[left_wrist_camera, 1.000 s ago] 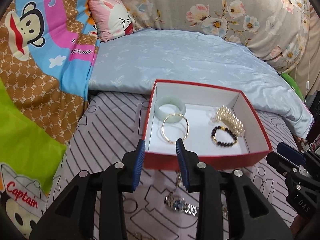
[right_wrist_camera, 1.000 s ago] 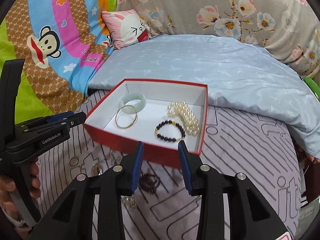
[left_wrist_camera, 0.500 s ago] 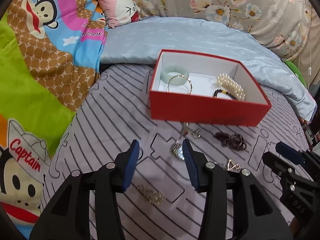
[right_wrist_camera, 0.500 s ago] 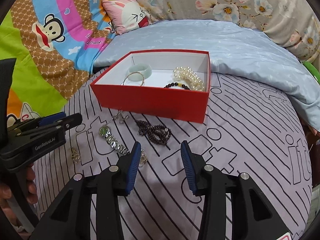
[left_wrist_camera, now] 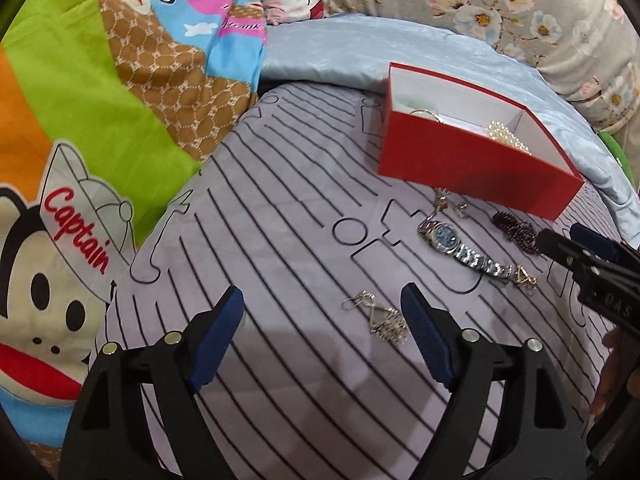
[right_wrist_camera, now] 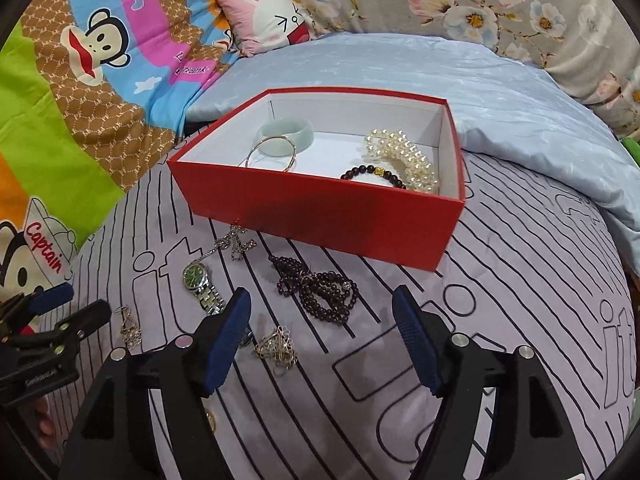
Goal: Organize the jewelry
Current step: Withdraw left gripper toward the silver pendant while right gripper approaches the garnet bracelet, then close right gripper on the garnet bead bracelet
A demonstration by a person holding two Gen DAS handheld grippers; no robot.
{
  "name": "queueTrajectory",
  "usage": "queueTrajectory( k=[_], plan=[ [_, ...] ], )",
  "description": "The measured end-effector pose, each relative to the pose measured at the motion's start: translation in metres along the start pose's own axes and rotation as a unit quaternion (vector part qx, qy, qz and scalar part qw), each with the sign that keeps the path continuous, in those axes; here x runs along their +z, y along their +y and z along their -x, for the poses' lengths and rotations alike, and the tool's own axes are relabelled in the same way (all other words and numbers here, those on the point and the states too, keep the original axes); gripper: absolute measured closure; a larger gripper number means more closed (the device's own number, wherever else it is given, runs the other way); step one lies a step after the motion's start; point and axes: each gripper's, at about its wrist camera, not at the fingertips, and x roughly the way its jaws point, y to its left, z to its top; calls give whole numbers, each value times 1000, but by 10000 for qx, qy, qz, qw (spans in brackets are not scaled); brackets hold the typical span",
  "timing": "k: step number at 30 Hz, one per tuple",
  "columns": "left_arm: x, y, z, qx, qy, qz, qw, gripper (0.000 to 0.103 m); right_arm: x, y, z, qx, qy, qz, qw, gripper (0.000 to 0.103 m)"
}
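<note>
Black left gripper point(left_wrist_camera: 322, 320), black right gripper point(right_wrist_camera: 322, 322), ribbed blue pads point(left_wrist_camera: 426, 340), silver screws point(right_wrist_camera: 459, 339), white lettering

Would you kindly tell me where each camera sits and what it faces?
Left wrist: on the left gripper, angled down at striped bedding, a gold chain tangle; the right gripper intrudes.
Right wrist: on the right gripper, facing the red cardboard box; the left gripper intrudes.
Shared: box, silver wristwatch.

In the left wrist view, the red box's point(left_wrist_camera: 472, 160) near wall hides most of the jade bangle point(left_wrist_camera: 408, 100) and gold bangle point(left_wrist_camera: 426, 113).
</note>
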Motion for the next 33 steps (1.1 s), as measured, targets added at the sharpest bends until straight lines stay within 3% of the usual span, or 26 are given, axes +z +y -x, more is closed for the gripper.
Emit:
queueTrajectory(
  k=[5, 14, 23, 28, 33],
  plan=[
    [-6, 6, 1, -70, 56, 60, 9999, 25, 4, 2, -15, 64, 97, 22, 9999, 32],
    [-13, 4, 1, -309, 166, 101, 9993, 25, 9, 7, -31, 112, 230, 202, 9995, 41],
    [-16, -4, -4, -450, 254, 66, 9986, 25, 3, 10, -37, 57, 329, 325, 9989, 60],
    [-15, -7, -4, -480, 245, 61, 9985, 25, -1, 5, -32, 66, 363, 206, 9991, 83],
    [-12, -11, -4, -536, 217, 21, 9983, 26, -7, -4, -24, 106, 362, -26, 9993, 92]
  ],
)
